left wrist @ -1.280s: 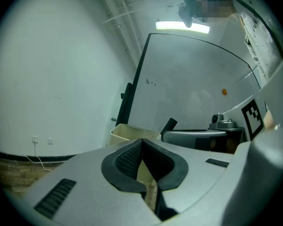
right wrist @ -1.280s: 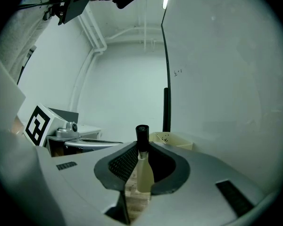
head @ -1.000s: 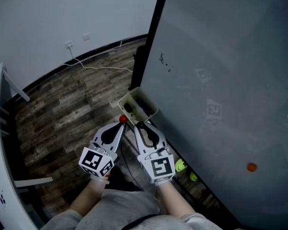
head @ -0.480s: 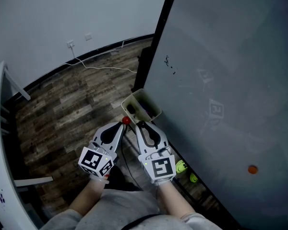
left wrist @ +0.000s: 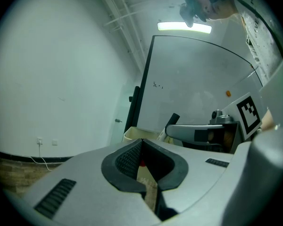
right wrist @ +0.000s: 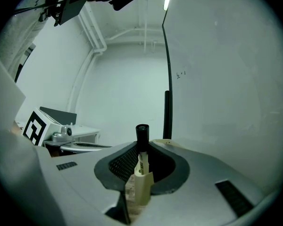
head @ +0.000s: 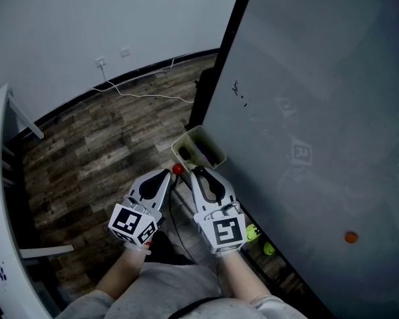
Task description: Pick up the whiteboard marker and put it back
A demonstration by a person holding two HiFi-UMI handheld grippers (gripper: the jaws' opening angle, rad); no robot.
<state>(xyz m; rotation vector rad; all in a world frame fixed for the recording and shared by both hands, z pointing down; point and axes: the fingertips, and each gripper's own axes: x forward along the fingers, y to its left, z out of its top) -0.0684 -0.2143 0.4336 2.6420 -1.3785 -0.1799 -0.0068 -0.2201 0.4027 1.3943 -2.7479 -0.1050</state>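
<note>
Currently my right gripper (head: pixel 198 173) is closing its fingers on the whiteboard marker (right wrist: pixel 141 147), which is lying lengthwise along them, black cap leading. It is pointing toward the beige holder (head: pixel 184 139) just ahead, by the lower corner of the whiteboard (head: pixel 319 111). My left gripper (head: pixel 168 175) is pinching a red-tipped thing (head: pixel 177 169) just beside it, so I am judging the right hand better lined up for the drop.
</note>
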